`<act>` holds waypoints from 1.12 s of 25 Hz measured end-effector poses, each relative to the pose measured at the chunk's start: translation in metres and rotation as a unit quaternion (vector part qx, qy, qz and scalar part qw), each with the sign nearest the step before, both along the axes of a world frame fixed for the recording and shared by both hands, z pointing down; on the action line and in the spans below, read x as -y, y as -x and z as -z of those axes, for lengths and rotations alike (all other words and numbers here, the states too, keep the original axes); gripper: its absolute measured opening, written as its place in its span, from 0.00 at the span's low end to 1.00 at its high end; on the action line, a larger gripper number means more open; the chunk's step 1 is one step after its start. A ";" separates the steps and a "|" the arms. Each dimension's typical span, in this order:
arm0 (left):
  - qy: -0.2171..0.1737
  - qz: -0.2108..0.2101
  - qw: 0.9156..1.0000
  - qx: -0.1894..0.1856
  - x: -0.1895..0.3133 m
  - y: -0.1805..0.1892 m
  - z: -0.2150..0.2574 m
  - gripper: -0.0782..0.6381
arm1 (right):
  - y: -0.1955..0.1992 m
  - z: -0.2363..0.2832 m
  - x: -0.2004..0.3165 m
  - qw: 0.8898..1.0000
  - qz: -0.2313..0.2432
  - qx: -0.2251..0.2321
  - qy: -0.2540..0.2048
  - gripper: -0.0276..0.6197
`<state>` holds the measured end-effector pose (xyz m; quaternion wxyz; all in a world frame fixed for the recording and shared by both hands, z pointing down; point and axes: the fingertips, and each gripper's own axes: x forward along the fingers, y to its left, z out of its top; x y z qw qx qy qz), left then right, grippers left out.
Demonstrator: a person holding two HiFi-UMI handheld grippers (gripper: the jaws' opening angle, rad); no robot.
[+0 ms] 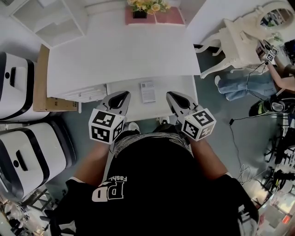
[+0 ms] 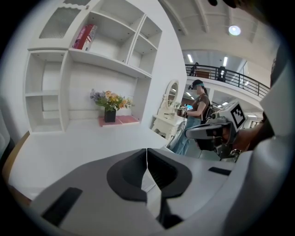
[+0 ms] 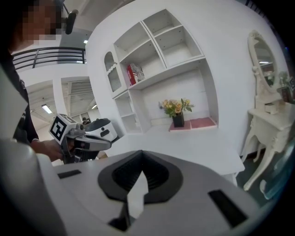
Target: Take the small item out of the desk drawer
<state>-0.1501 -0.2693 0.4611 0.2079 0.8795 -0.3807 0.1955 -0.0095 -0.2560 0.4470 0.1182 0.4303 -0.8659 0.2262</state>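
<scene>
I see a smooth, matte white desk (image 1: pixel 124 50) with a shallow white drawer (image 1: pixel 184 85) standing open from its near edge, toward the right corner. The small item (image 1: pixel 148 91), a flat pale grey rectangular card or packet, lies loose near the middle of the drawer floor, and neither tool touches it.

The left gripper (image 1: pixel 120 97) hovers over the drawer's left edge. Its grey moulded shells and ribbed black pads are pressed together with nothing between them. The right gripper (image 1: pixel 175 97) hangs over the right half of the drawer, its jaws likewise closed tip to tip and empty. Each carries a cube with black-and-white square markers.

At the desk's far edge a dark square pot of yellow flowers (image 1: pixel 139 14) sits beside a pink mat (image 1: pixel 168 17).

Only the head view shows the drawer and the item. Both gripper views look over the desk top and miss them. The left gripper view alone shows a red book (image 2: pixel 84 37) on the open white shelves (image 2: pixel 46 92). It also shows a person (image 2: pixel 200 103) standing by the carved, curvy white vanity table (image 2: pixel 166 122).
</scene>
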 end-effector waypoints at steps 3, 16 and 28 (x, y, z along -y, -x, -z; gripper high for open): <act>0.001 0.013 1.000 0.001 0.005 -0.011 0.001 0.13 | -0.011 0.002 0.007 1.000 0.014 0.001 0.000 0.06; 0.029 0.069 0.997 0.023 0.007 -0.055 -0.020 0.13 | -0.045 -0.013 0.028 0.997 0.070 0.021 0.019 0.05; 0.129 0.118 0.983 0.051 0.024 -0.088 -0.108 0.16 | -0.095 -0.034 0.039 0.995 0.068 0.053 0.046 0.06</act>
